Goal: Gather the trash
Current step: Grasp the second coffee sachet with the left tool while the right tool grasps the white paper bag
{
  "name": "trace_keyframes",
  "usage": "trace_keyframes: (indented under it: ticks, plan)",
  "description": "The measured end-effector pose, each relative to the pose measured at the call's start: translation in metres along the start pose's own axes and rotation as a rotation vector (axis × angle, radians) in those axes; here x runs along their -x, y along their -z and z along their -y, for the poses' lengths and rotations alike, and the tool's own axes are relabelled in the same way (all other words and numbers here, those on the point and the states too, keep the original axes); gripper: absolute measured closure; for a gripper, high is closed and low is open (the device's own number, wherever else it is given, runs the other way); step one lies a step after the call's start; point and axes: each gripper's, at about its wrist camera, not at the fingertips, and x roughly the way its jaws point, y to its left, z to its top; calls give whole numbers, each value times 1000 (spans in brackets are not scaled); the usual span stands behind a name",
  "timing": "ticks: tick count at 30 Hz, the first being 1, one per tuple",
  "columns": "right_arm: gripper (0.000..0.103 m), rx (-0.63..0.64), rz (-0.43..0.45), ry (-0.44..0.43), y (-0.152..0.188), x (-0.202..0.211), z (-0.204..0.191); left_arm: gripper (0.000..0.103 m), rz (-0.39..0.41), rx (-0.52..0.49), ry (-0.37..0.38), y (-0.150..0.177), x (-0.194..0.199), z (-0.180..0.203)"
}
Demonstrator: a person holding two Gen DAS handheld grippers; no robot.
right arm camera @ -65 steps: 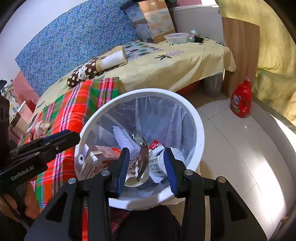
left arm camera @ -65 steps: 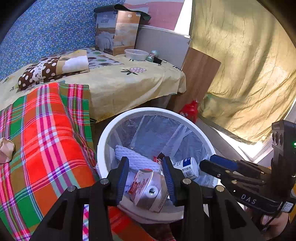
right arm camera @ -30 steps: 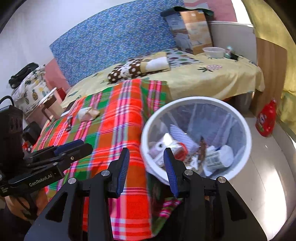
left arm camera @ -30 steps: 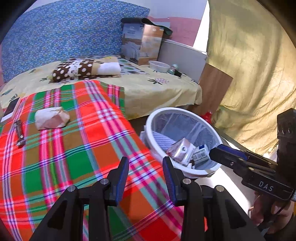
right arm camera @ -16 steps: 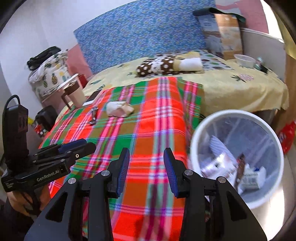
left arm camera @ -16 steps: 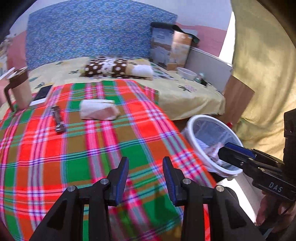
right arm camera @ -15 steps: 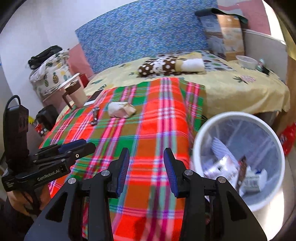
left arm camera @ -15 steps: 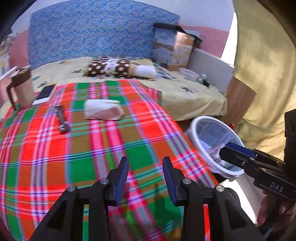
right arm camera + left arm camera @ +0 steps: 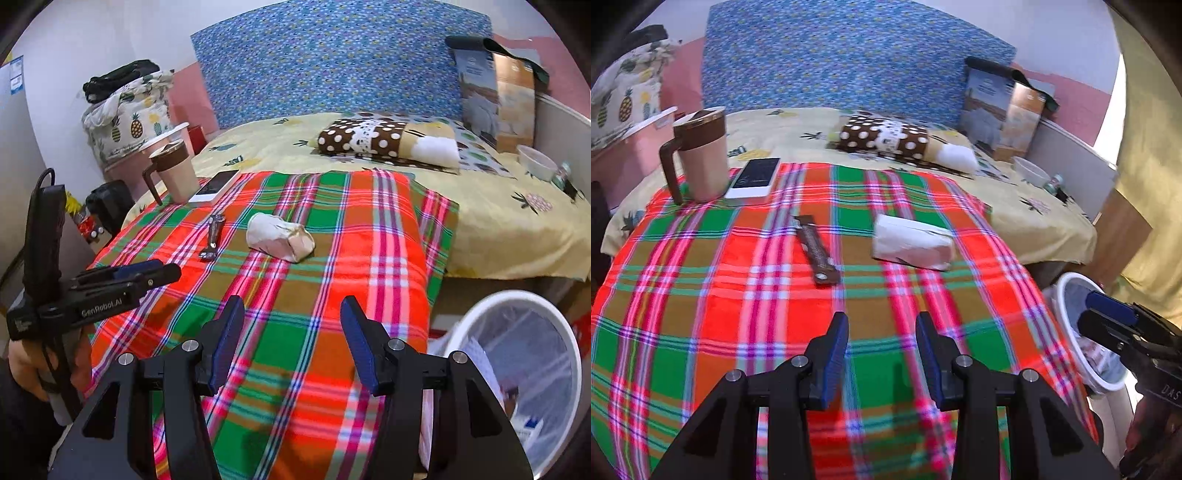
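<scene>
Meanwhile the empty left gripper [image 9: 882, 345] gapes and the empty right gripper [image 9: 291, 341] is opening above soft plaid cloth [image 9: 738, 295].

"GenRobot.AI" on left hand-held gripper [image 9: 147, 273], "DAS" on right hand-held gripper [image 9: 1108, 317]

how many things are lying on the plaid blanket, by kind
crumpled white paper wad: 1
dark snack wrapper: 1
lidded mug: 1
phone: 1
total: 4
The mug and phone sit at the far edge of the plaid blanket; the wad and wrapper lie near its middle.
</scene>
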Motion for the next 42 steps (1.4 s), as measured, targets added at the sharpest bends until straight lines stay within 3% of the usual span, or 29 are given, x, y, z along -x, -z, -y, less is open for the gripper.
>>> trace_keyframes:
  ticks: [16, 21, 24, 33, 37, 42]
  plan:
    - [47, 44, -39, -33, -30, -43, 1, 65, -51, 110, -96, -46, -76, -34]
    - [47, 87, -63, -47, -38, -59, -2, 67, -107, 132, -112, -46, -104, -47]
    - [47, 110, -75, -58, -43, -68, -2, 77, -102, 122, -118, -44, -104, -50]
    - [47, 145, -118, -109, -59, -100, -1, 78, -118, 135, -52, -30, -79, -62]
    - [47, 159, -187, -125, -55, -113, -5, 78, -120, 132, -44, -21, -67, -66]
    - [47, 167, -215, -241, -46, -100, -24, 78, -114, 140, -53, -12, -53, -75]
